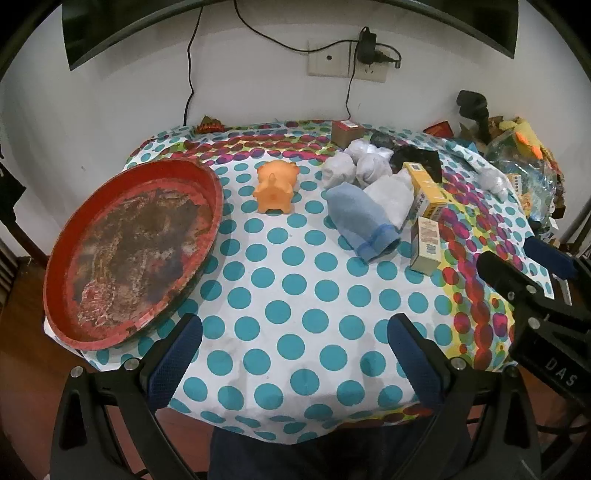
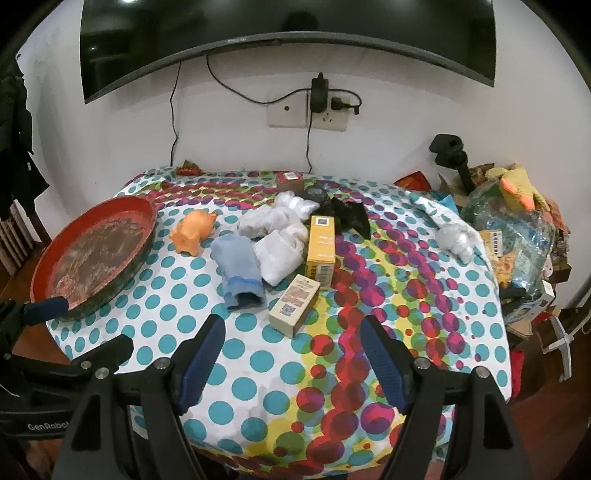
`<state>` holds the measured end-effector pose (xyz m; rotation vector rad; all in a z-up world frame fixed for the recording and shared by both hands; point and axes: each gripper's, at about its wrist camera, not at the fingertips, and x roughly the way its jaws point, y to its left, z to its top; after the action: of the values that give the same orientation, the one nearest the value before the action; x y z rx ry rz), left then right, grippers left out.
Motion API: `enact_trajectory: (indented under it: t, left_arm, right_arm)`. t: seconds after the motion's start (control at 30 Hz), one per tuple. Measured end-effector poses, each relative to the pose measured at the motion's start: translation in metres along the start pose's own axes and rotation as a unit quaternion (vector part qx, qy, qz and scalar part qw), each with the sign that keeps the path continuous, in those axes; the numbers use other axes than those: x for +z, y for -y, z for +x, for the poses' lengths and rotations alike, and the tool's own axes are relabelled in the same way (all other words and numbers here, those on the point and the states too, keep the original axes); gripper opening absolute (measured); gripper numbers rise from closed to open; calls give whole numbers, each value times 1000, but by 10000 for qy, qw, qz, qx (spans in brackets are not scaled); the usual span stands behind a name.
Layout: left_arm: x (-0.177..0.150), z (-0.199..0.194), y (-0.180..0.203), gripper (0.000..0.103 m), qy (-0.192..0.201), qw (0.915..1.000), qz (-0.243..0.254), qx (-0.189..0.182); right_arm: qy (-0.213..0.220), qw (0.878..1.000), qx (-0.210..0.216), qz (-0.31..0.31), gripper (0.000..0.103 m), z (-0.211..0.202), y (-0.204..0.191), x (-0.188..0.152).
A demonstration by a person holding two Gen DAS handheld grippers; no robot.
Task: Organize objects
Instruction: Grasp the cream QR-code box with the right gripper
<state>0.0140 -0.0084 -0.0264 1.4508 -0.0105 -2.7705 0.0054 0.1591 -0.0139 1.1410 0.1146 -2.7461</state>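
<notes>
A round table (image 1: 295,295) in a dotted cloth holds an empty red tray (image 1: 218,199) at the left. Behind the middle stands an orange pig toy (image 1: 277,186). To its right lie a blue sock (image 1: 364,219), white wrapped bundles (image 1: 354,166), a yellow box (image 1: 428,192), a beige box (image 1: 426,243) and a black bag (image 1: 417,157). My left gripper (image 1: 294,325) hangs open over the near cloth, nothing between its pads. My right gripper (image 2: 292,325) is open too, just short of the beige box (image 2: 295,302). Each gripper shows in the other's view, right (image 1: 511,254) and left (image 2: 85,325).
A small brown box (image 2: 290,180) stands at the table's far edge, and a lone white bundle (image 2: 456,240) lies at the right. A heap of clutter (image 2: 517,236) crowds the right side. Wall socket (image 2: 325,114) with cables and a screen (image 2: 288,29) lie behind.
</notes>
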Motion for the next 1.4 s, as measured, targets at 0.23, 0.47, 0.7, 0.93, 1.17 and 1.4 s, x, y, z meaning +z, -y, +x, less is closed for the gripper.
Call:
enact_trajectory:
  t: [0.23,0.47,0.7,0.93,1.17,1.4]
  left_arm:
    - [3,19,-6,100,-87,9999,-75,7]
    - [6,42,-8,100,-274,9995,-124,-68]
    - [6,57,-9,100,-416,9991,-80,-52]
    - [7,68,-10,100,-507,9986,-101,-79]
    - [8,79,-10,100,-589,9982,-105,-72]
    - [12,84,-6,100,-617,9980,-92,-67]
  right_arm:
    - [-223,9997,-12,-63,78,31,-1,-1]
    - [-454,9989,-126,30,78,63,7,-2]
    - [-629,9978,-171,100,78,92,10,-3]
    - [-639,9978,-174,105,64,110,6,2]
    - [-740,9970,-215,111,55,126,5,6]
    - [-870,9961,54,156,30,132,8,1]
